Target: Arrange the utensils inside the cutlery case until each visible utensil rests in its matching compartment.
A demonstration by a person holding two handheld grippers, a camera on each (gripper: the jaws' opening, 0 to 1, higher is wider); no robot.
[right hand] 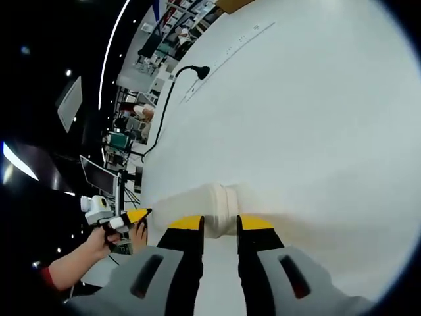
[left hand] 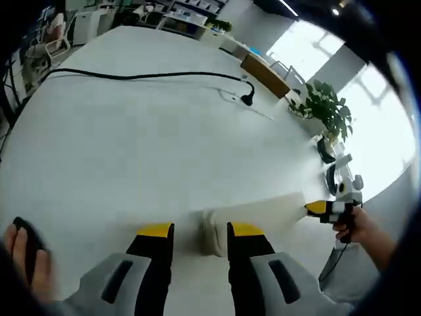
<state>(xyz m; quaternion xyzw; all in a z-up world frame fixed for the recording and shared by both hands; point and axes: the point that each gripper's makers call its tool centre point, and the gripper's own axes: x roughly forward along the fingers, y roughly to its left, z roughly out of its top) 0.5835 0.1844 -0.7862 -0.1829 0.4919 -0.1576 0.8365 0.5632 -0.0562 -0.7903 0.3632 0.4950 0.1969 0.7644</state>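
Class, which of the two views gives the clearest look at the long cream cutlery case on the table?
The right gripper view: the cutlery case lies sharp, its seam visible, just beyond the fingers. In the left gripper view the cutlery case looks blurred and hazy.

cutlery case (left hand: 253,217): matt cream plastic | table (left hand: 131,145): smooth matt white | cable (left hand: 131,76): black rubbery

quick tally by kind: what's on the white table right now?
Cream cutlery case, closed, lying across the table edge: 1
Black power cable with plug: 1
Potted plant at the far edge: 1
Tongs over the table: 2, left and right, both open near the case
Total: 5
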